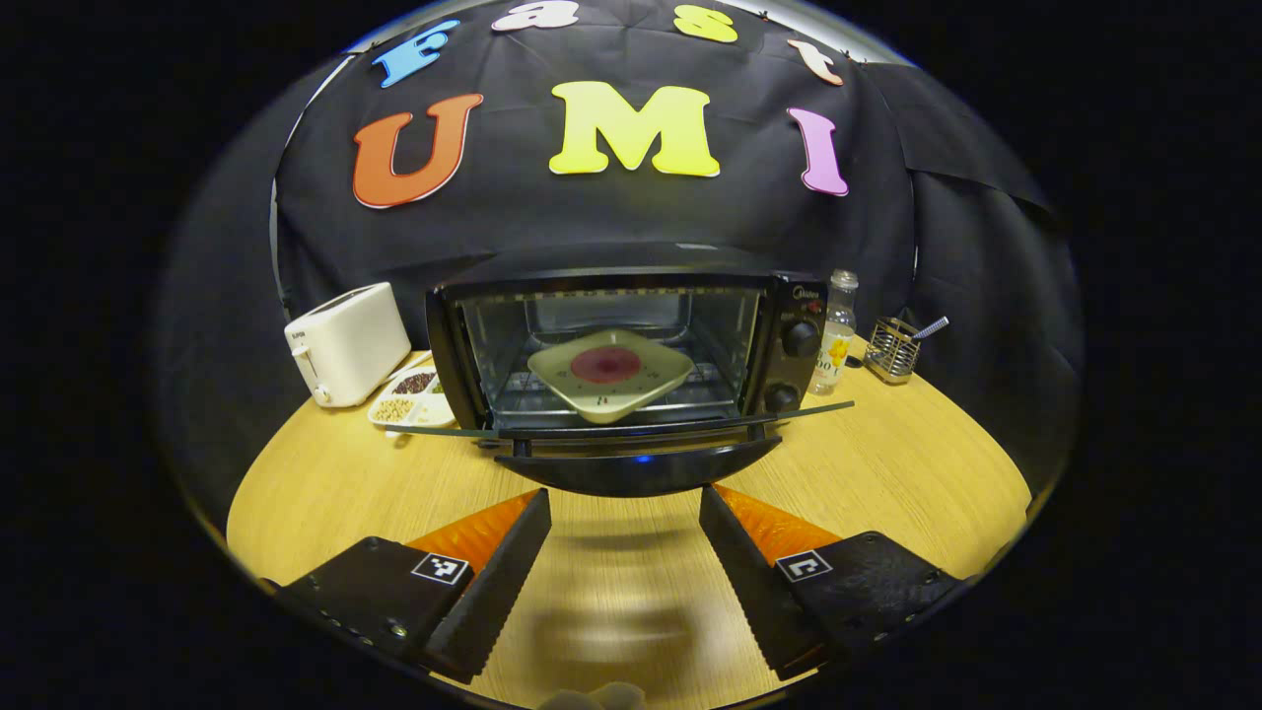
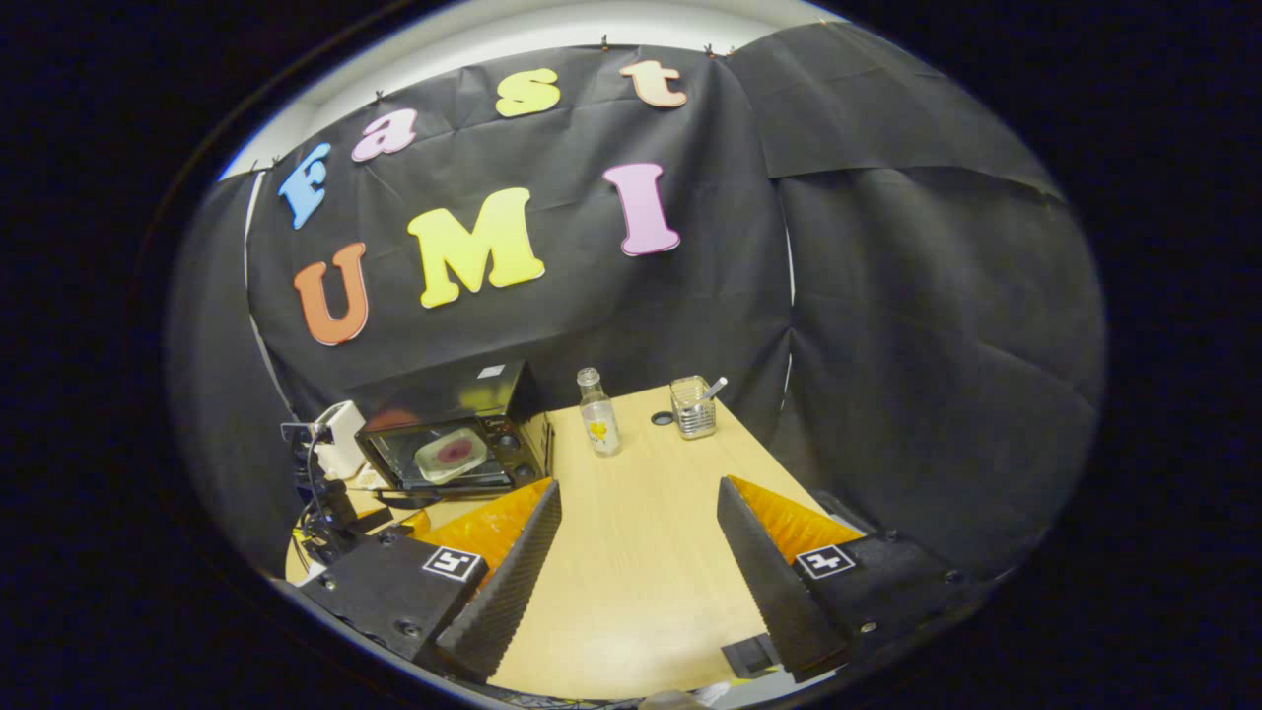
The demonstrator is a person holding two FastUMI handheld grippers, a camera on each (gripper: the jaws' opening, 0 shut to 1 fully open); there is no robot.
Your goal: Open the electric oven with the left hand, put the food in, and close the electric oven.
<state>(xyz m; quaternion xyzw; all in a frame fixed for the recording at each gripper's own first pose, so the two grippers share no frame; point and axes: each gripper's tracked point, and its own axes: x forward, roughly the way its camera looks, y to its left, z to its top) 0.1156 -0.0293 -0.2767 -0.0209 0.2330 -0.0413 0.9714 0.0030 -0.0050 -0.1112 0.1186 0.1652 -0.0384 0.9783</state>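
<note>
The electric oven [image 1: 631, 365] sits at the surface's [image 1: 887, 473] back edge, door [image 1: 631, 434] dropped flat — a plate of food [image 1: 609, 375] on its rack. Just before the door, the left hand-held gripper [image 1: 626, 572] is spread, holding nothing; the right hand-held gripper [image 2: 639, 572] is spread too.

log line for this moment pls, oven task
stage: food in, door not closed | oven: door down | plate: on rack | left hand-held gripper: open, before door | right hand-held gripper: open, over table
</note>
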